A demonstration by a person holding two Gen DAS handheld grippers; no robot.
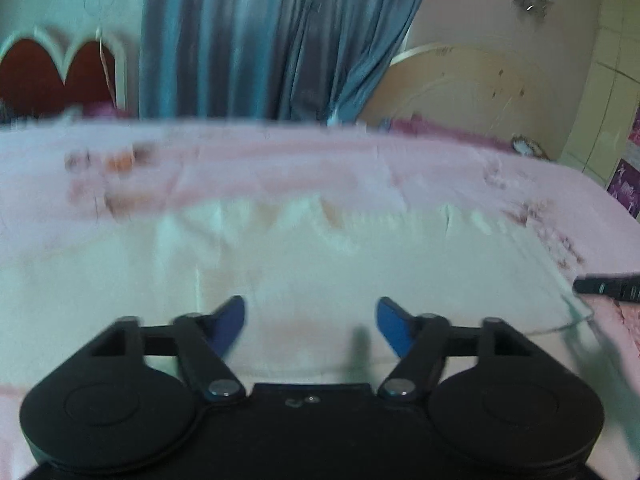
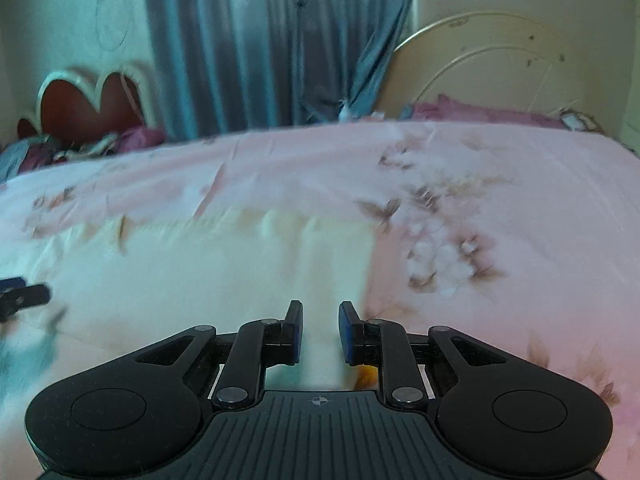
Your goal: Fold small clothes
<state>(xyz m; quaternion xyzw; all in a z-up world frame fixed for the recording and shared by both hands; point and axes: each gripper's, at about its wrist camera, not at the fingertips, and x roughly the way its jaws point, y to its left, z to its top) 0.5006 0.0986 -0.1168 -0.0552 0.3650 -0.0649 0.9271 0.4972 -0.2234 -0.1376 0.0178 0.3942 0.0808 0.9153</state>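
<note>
left gripper (image 1: pixel 311 322) spread | right gripper (image 2: pixel 319 330) parted | white garment (image 2: pixel 208 276) flat on bedsheet (image 2: pixel 500 184)

Pale garment (image 1: pixel 300 264) motion-blurred, details unreadable

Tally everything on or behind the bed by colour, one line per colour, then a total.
White: 1, the garment spread on the bed.
Pink: 1, the floral bedsheet.
Blue-grey: 1, the curtain.
Purple: 1, the pillow by the cream headboard.
Cream: 1, the headboard.
Total: 5
</note>
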